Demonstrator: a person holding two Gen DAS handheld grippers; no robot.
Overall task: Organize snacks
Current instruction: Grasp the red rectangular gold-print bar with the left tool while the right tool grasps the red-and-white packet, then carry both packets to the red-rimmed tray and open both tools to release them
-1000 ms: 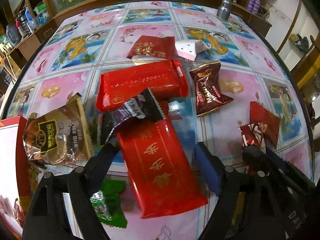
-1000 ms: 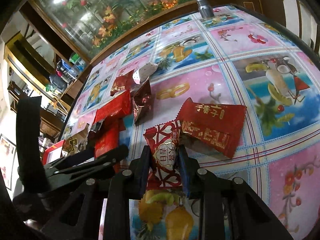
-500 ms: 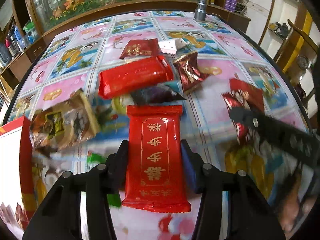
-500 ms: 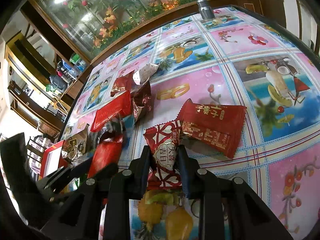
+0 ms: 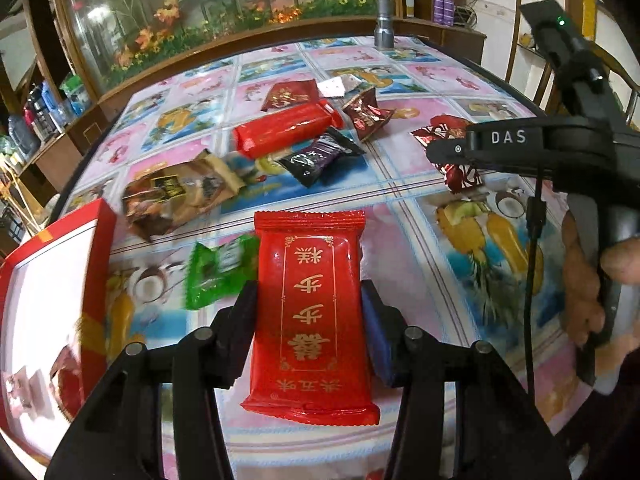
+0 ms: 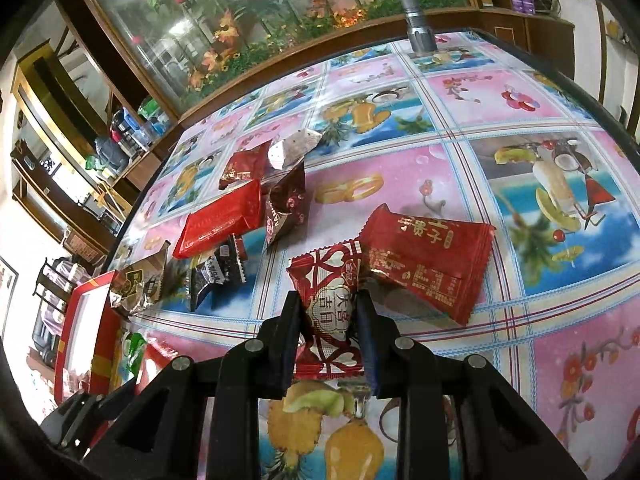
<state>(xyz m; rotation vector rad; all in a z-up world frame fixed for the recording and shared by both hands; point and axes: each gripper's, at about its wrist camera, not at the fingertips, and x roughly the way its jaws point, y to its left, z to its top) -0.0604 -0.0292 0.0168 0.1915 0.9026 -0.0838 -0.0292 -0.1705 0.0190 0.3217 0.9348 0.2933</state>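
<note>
Long red foil snack pack with gold characters (image 5: 310, 312) is clamped between the pads of the left claw (image 5: 310, 320), held lengthwise and lifted clear of the bench — far end pointing away from the camera. Small red-and-white heart-patterned candy wrapper (image 6: 332, 312) is pinched in the right claw (image 6: 330, 332), jaws narrow on it; whether it is resting on the bench or raised cannot be told. Its far edge is touched by a flat dark-red packet with gold print (image 6: 430, 256) lying just to the right.

Red-rimmed open box with white interior (image 5: 52, 280) is seen at the left bench edge, near the left claw. A green crinkled wrapper (image 5: 218, 272) lies between box and held pack. Further out: a brown-gold foil bag (image 5: 176, 196), a black-purple wrapper (image 5: 320, 156), a second long red pack (image 5: 286, 130), a maroon candy packet (image 5: 366, 114), a small dark-red pouch (image 5: 290, 94) and a white folded packet (image 5: 338, 86) — all loose on the bench.

Bench (image 6: 500, 92) is covered by a glossy pink-and-blue fruit-print cloth. A grey metal torch (image 6: 416, 20) stands upright at the far edge. A hand (image 5: 588, 280) is seen on the right claw's handle.
</note>
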